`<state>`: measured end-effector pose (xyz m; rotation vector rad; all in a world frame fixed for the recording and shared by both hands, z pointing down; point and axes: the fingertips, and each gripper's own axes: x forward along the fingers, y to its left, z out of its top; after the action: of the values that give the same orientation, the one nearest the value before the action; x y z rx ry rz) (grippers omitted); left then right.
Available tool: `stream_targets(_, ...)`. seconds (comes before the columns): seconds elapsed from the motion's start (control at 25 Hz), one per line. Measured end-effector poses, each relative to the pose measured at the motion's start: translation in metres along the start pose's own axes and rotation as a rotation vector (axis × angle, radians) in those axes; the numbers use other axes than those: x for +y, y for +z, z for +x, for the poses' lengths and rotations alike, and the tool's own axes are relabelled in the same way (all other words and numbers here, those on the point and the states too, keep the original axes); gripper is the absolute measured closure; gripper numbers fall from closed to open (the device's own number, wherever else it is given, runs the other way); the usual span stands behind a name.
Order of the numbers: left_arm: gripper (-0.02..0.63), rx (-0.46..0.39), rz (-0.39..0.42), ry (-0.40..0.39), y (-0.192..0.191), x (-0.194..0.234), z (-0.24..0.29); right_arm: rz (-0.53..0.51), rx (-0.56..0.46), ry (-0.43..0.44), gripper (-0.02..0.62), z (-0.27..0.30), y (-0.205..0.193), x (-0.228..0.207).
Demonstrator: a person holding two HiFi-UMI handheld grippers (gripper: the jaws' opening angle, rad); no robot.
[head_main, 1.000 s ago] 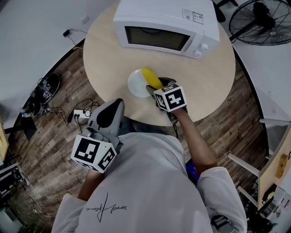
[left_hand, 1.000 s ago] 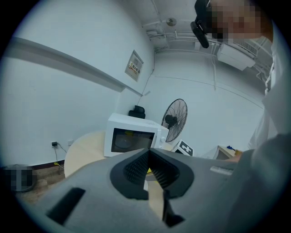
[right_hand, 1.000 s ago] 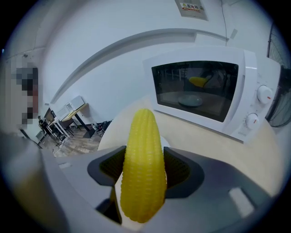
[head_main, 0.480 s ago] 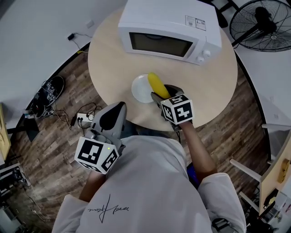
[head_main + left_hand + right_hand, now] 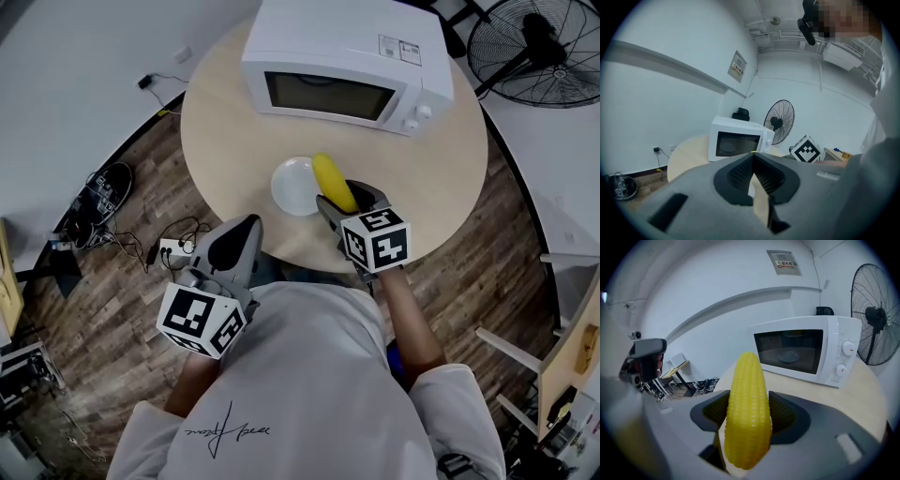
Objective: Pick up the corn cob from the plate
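— Where is the corn cob [image 5: 332,180]?
— It is between the jaws of the right gripper [image 5: 343,201], which pinch it from both sides. Its far end is at the right rim of the white plate [image 5: 289,187], on the round table [image 5: 431,178] before the microwave [image 5: 347,66].
— And the left gripper [image 5: 235,242]?
— Its jaws are pressed together with nothing between them, beside the table edge.

The plate [image 5: 291,187] sits on the table [image 5: 225,122] before the microwave [image 5: 347,56], corn cob [image 5: 331,181] at its right edge.
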<state>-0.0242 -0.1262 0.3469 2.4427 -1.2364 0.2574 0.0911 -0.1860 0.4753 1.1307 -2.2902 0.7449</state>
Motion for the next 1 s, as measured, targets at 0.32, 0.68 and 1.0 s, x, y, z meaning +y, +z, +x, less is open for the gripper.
stream_targets(0.32,0.611,-0.003,-0.020,0.014,-0.004,0.007,-0.001,0.021,-0.057,-0.020,0.325,-0.019,0.011,0.005)
stream_targets(0.68,0.611,-0.012,-0.052,0.026,-0.006,0.014,-0.007,0.023,-0.142,-0.032,0.325,-0.044,0.030,0.018)
stream_targets(1.0,0.611,-0.013,-0.051,0.037,-0.004,0.023,-0.012,0.040,-0.202,-0.042,0.325,-0.063,0.043,0.022)
